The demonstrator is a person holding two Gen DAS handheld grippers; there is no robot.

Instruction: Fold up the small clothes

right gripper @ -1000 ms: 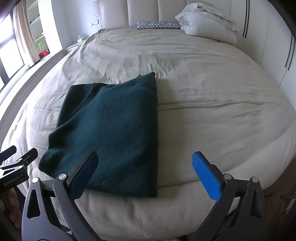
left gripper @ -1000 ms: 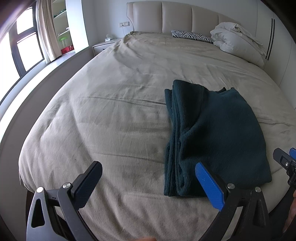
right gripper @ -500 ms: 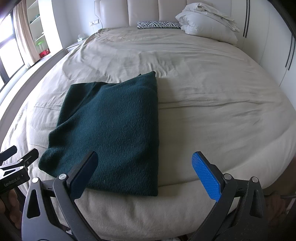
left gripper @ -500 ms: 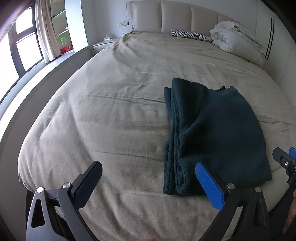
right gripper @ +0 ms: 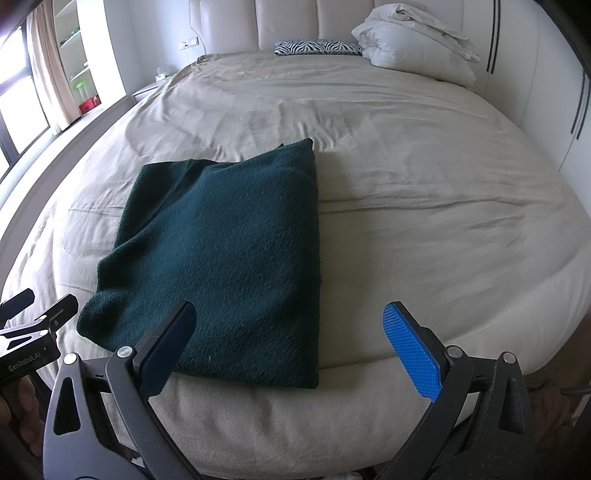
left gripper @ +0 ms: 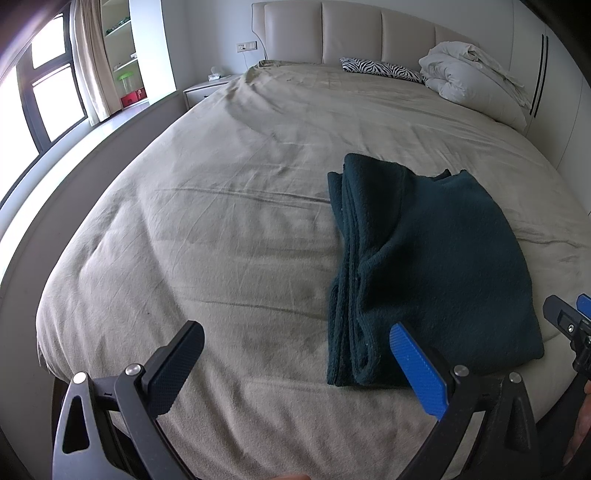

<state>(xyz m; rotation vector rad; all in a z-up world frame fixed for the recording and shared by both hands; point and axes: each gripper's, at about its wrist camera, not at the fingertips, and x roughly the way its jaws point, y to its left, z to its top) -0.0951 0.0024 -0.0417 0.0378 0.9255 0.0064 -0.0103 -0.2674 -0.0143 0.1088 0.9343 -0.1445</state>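
Observation:
A dark green knitted garment lies folded into a rectangle near the foot of the beige bed; its stacked layered edges face left. The right wrist view has the same garment flat, its near edge close to the mattress edge. My left gripper hangs open above the bedsheet, just left of the garment's near corner, holding nothing. Open and empty too, my right gripper hovers over the garment's near right corner. Each gripper's tip shows at the other view's edge.
A bunched white duvet and a zebra-print pillow lie by the padded headboard. A nightstand, shelves and a large window stand to the left. White wardrobe panels run along the right.
Nothing moved apart from a very slight drift of both cameras; the garment lies as before and both grippers stay open.

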